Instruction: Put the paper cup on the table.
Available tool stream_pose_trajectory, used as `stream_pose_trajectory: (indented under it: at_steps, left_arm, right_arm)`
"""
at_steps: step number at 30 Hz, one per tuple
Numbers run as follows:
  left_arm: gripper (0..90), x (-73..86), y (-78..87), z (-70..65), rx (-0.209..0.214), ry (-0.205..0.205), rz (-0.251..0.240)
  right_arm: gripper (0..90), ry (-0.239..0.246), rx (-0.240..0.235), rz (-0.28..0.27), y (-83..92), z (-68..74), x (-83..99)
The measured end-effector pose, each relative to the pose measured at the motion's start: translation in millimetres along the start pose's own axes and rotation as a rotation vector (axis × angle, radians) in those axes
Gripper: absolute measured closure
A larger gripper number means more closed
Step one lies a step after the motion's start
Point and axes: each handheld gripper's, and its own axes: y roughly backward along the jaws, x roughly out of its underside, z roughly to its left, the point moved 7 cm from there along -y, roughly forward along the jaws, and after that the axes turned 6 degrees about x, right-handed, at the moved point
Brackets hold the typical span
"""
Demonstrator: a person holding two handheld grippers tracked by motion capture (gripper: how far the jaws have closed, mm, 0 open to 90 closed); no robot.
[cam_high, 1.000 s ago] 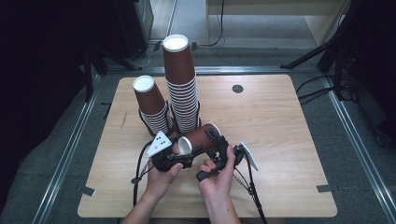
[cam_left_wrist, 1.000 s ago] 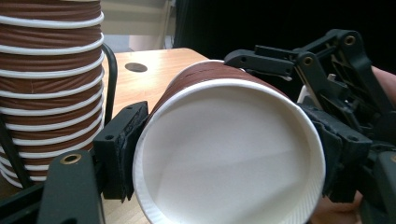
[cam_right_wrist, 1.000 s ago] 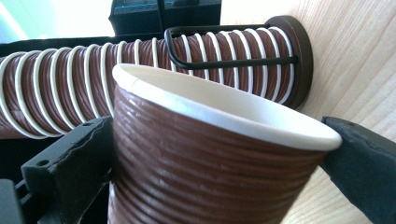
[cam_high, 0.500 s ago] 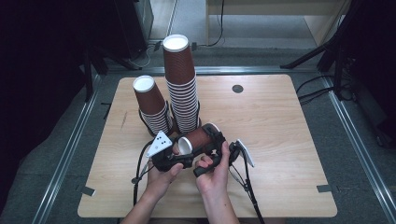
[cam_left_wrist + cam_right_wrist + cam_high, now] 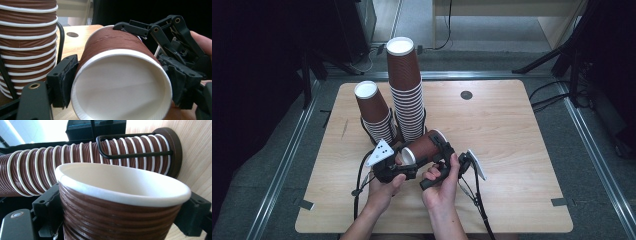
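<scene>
1. The right gripper (image 5: pixel 443 150) has just been closing its jaws, and in the right gripper view the black pads sit against both sides of a brown ribbed paper cup (image 5: pixel 120 202), just under its white rim. So the cup is held there.
2. The left gripper (image 5: pixel 406 161) has just been opening a little. In the left gripper view its two pads still touch the same paper cup (image 5: pixel 120 82) at the left and right of the rim; the jaws are only as wide as the cup.
3. The cup lies on its side in the air, between the two grippers, above the near-middle part of the wooden table (image 5: pixel 512 140). Its white mouth looks toward the left gripper's camera.
4. Each gripper is carried by one hand of the person, and the forearms come in from the near edge of the table.
5. Just behind the cup stand two stacks of the same cups, each in a black wire holder: a tall stack (image 5: pixel 408 95) and, to its left, a short stack (image 5: pixel 374 112) that leans.
6. A small dark round disc (image 5: pixel 466 95) sits in the tabletop, well apart on the far side.
</scene>
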Motion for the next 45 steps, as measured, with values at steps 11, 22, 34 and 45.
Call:
stream_pose_trajectory:
  at_steps: [11,22,34,45]
  left_arm:
    - [1.3,-7.8,23.9,11.1,-0.015,0.062,-0.032]
    - [1.3,10.7,53.1,29.3,-0.096,0.048,-0.021]
    - [1.3,34.9,75.6,58.6,-0.197,0.082,0.006]
    - [1.3,48.7,106.7,82.6,-0.279,0.125,0.021]
  right_arm:
    - [12.5,0.167,-0.021,-0.097,7.7,13.2,-26.2]
    - [12.5,0.541,0.010,-0.163,13.0,30.2,-43.9]
    - [12.0,0.991,0.054,-0.291,21.8,38.2,-56.9]
    - [11.6,1.265,0.102,-0.449,29.1,56.9,-79.8]
